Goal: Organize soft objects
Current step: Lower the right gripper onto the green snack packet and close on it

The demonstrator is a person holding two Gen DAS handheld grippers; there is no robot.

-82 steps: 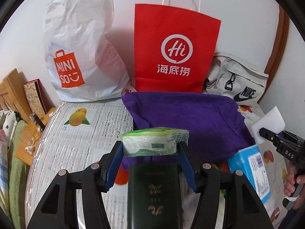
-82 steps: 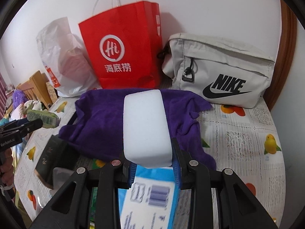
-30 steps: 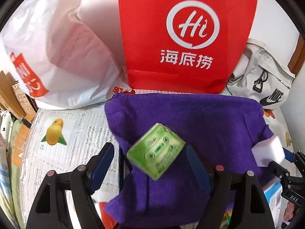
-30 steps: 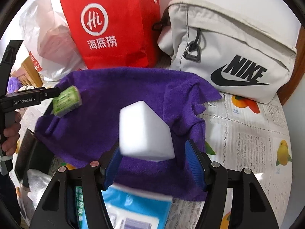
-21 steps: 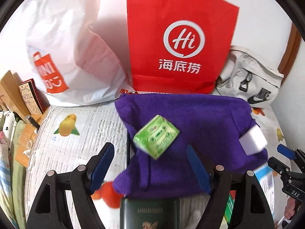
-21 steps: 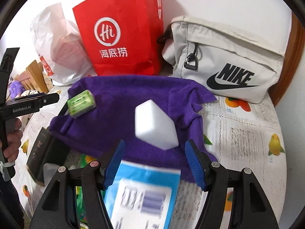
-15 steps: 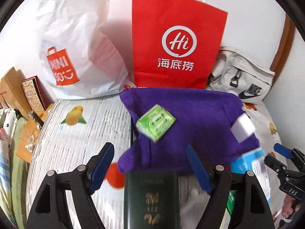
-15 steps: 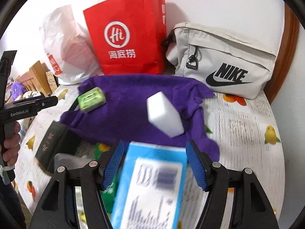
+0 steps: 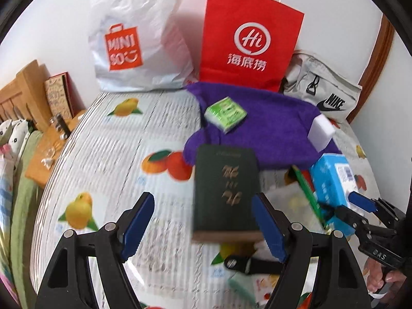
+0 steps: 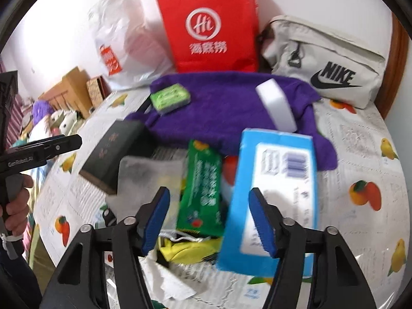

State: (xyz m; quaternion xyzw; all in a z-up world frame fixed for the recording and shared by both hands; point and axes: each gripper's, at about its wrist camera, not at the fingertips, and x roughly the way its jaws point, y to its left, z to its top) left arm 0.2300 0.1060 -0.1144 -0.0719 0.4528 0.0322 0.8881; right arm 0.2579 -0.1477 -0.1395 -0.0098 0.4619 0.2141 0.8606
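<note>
Both fisheye cameras are looking forward and steeply down along their own gripper fingers, from close above the table (image 9: 108, 139). The left one is facing it from the left side, the right one from the right. Both are taking in the purple towel (image 9: 278, 128) (image 10: 224, 108), red bag (image 9: 247, 38) (image 10: 208, 25) and wall behind.

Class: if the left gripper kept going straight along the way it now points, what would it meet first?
Probably the dark green hardcover book, lying ahead between the left gripper's open jaws; the purple towel lies beyond. Depth is uncertain.
</note>
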